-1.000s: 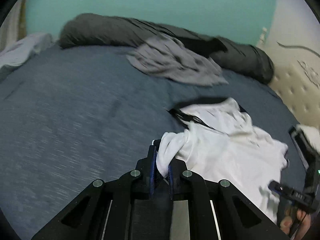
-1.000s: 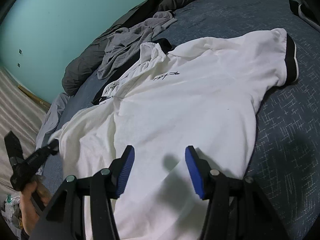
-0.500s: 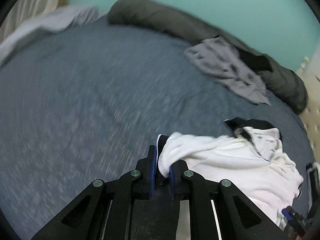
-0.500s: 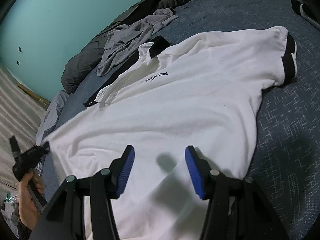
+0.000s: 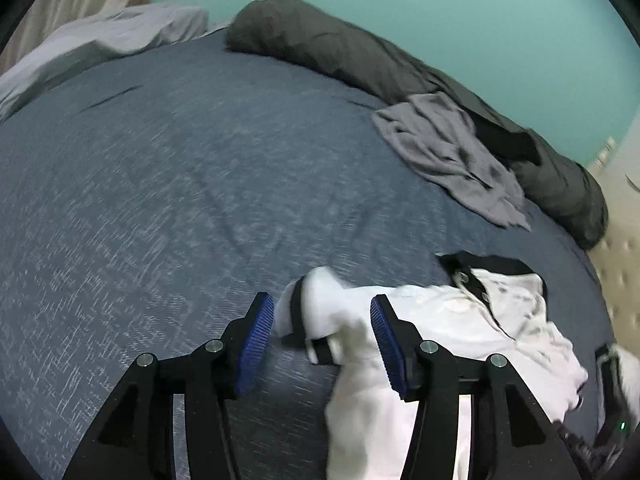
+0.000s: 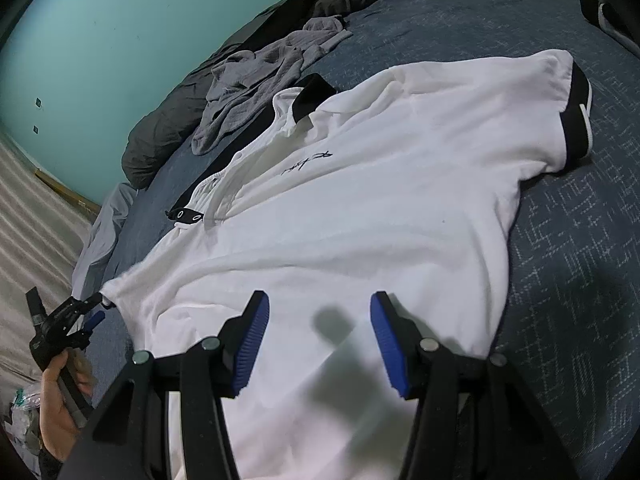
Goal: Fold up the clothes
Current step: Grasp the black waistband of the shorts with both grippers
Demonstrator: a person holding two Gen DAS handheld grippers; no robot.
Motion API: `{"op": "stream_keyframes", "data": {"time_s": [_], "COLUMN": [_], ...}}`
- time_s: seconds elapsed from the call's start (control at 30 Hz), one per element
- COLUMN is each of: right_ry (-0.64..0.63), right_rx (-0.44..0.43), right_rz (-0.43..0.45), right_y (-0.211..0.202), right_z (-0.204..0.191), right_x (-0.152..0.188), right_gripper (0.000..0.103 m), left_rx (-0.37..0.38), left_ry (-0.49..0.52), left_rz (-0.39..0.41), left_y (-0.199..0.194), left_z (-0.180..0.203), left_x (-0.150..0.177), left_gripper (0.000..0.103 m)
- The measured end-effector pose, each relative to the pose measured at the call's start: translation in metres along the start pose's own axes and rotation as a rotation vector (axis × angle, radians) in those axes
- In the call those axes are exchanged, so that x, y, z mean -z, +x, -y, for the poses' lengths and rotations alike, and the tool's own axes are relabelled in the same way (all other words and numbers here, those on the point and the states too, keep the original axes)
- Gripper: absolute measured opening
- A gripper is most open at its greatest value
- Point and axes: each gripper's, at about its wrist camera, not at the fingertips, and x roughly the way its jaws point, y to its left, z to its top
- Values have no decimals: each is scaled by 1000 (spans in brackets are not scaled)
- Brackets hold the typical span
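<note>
While left hand-held gripper [image 5: 322, 330] jaws opening around white shirt [image 6: 360, 200] sleeve, right hand-held gripper [image 6: 318, 336] hanging open over shirt on bed [image 5: 160, 200].

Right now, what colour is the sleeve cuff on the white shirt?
Black, on the white shirt; its sleeve cuff shows best in the right wrist view.

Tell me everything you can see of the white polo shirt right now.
The white polo shirt lies front-up, spread mostly flat on the blue bedspread. It looks like soft knit cotton, with a black collar, a black buttoned placket, black-banded sleeve cuffs and a small dark script mark on the chest. One sleeve lies rumpled between the fingers of the left gripper, whose jaws are opening. The right gripper hovers open over the hem, not gripping it.
</note>
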Motion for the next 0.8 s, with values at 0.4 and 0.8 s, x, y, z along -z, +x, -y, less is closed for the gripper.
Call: {"op": "stream_keyframes", "data": {"time_s": [0.4, 0.8], "right_ry": [18, -54], "right_rx": [19, 36], "right_rz": [33, 18], "right_y": [-9, -18], "right_z": [15, 11], "right_x": [-12, -27], "right_gripper": [53, 60], "left_rx": [109, 118], "left_ry": [158, 378], "left_rz": [-114, -190], "left_y": [47, 100], "left_z": [76, 146], "left_x": [-8, -34], "left_gripper": [55, 55]}}
